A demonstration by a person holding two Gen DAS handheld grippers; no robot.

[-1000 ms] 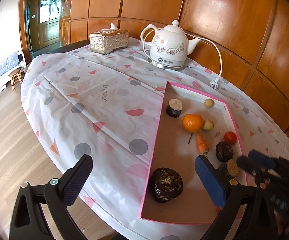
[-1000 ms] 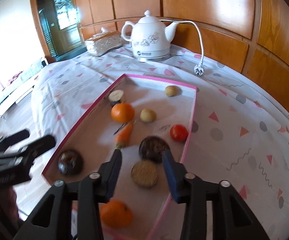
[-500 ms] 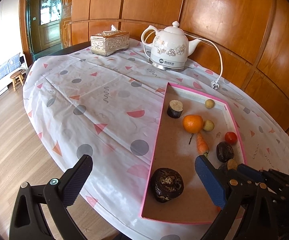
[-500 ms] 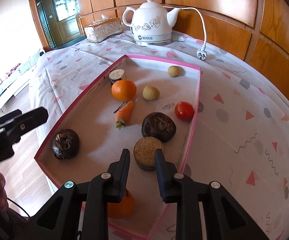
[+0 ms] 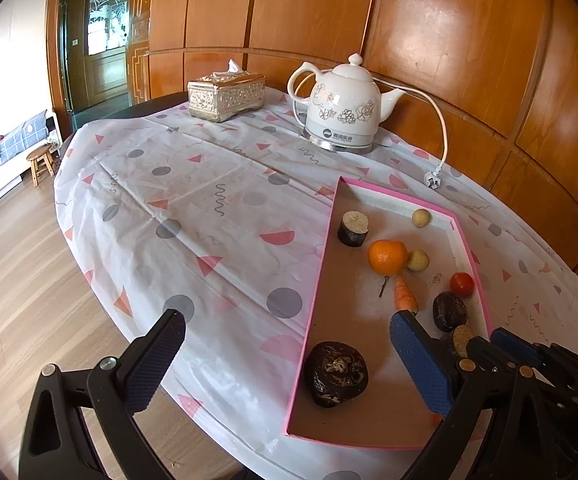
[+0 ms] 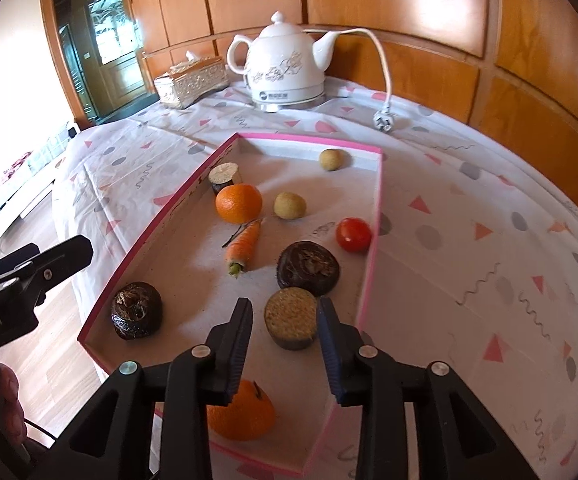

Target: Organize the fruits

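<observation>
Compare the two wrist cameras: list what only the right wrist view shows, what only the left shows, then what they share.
Only the right wrist view: a person's hand at the lower left edge.
Only the left wrist view: a wooden stool on the floor beside the table.
Both: the pink-edged box, the white kettle, the tissue box, the carrot and the tomato.

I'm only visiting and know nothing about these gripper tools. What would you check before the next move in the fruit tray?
1. Tan-topped piece sits between the right gripper fingers: ok.
2. Firm grip on it: not ok. The jaws have just been opening, and one pad stands off the piece.
3. Left gripper open and empty: ok.
4. Near orange, under the right gripper, clear of it: cannot tell.
</observation>
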